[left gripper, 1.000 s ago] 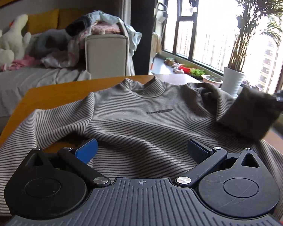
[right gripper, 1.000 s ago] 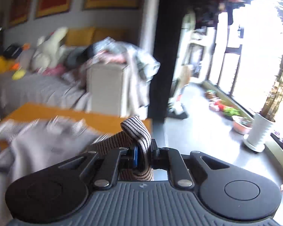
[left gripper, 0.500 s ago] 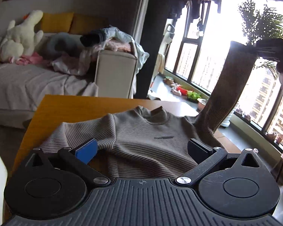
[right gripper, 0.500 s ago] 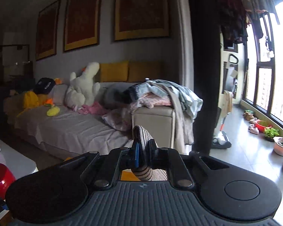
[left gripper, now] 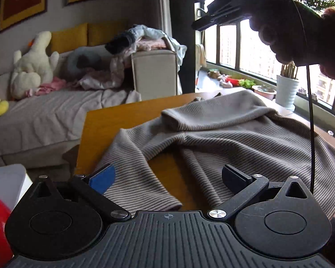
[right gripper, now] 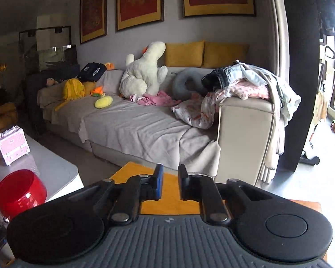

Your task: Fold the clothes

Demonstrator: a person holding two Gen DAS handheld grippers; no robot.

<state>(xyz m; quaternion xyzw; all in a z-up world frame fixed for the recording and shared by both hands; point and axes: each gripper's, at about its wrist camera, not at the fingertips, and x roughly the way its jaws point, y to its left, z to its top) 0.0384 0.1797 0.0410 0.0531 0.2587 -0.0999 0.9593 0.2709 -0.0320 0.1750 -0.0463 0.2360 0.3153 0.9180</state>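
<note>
A beige striped sweater (left gripper: 245, 138) lies on the orange wooden table (left gripper: 114, 120), with its right sleeve (left gripper: 203, 116) folded across the chest toward the left. My left gripper (left gripper: 167, 176) is open and empty, low over the left sleeve cuff (left gripper: 140, 189) near the table's front. My right gripper (right gripper: 169, 184) is slightly open and empty, held high above the table; it also shows in the left wrist view (left gripper: 225, 9) at the top right, in a hand. The sweater is out of the right wrist view.
A grey sofa (right gripper: 131, 125) with plush toys and piled clothes stands beyond the table. A red container (right gripper: 20, 192) and a pink box (right gripper: 12, 148) sit on a white table at left. Windows and a potted plant (left gripper: 287, 91) are at right.
My right gripper carried the right sleeve up and over to the left, then let it go; the sleeve now lies across the sweater. The left gripper drew back toward the left cuff.
</note>
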